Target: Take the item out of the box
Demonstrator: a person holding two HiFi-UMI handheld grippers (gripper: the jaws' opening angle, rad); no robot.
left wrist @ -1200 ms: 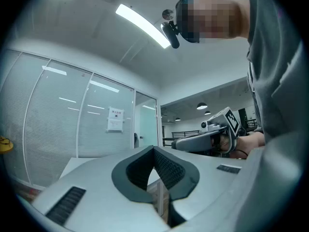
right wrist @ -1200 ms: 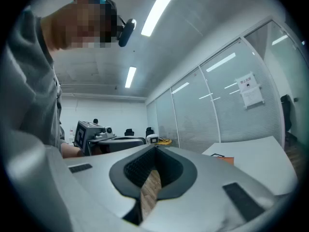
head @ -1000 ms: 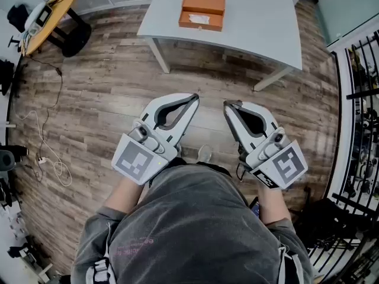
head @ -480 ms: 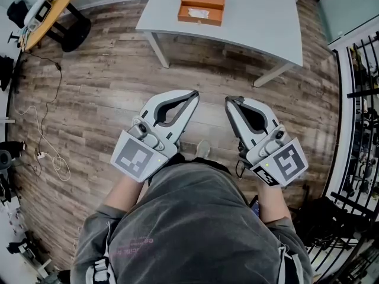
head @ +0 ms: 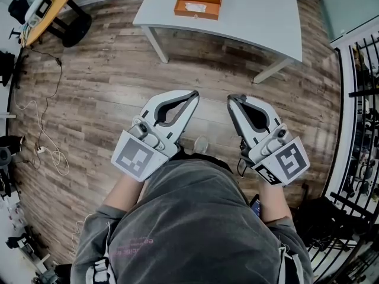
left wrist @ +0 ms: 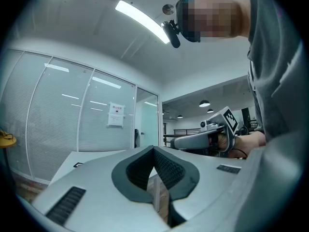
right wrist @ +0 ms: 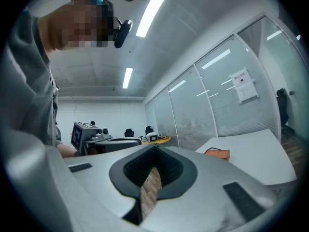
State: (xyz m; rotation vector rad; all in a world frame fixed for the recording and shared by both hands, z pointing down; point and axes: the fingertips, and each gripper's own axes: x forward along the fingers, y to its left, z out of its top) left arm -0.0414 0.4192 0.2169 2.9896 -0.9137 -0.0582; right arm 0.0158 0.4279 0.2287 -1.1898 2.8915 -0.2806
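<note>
The person holds both tongs out level above the wooden floor (head: 100, 93). The left gripper (head: 194, 95) and right gripper (head: 231, 99) each have their jaws pressed together on nothing. The orange box (head: 199, 0) sits well ahead on the white table (head: 254, 22), seemingly closed.

Office, open-plan by the look. Glass partition walls (left wrist: 63, 129) backed with blinds, a printed notice (left wrist: 116, 115) stuck on 1 pane. Strip lights (left wrist: 142, 21) in a plain ceiling. Wood-plank floor (head: 106, 99), white desk (head: 254, 16), round yellow side table (head: 53, 7), dark chairs (right wrist: 129, 132) far back. Loose cables (head: 50, 152) across the floor.
</note>
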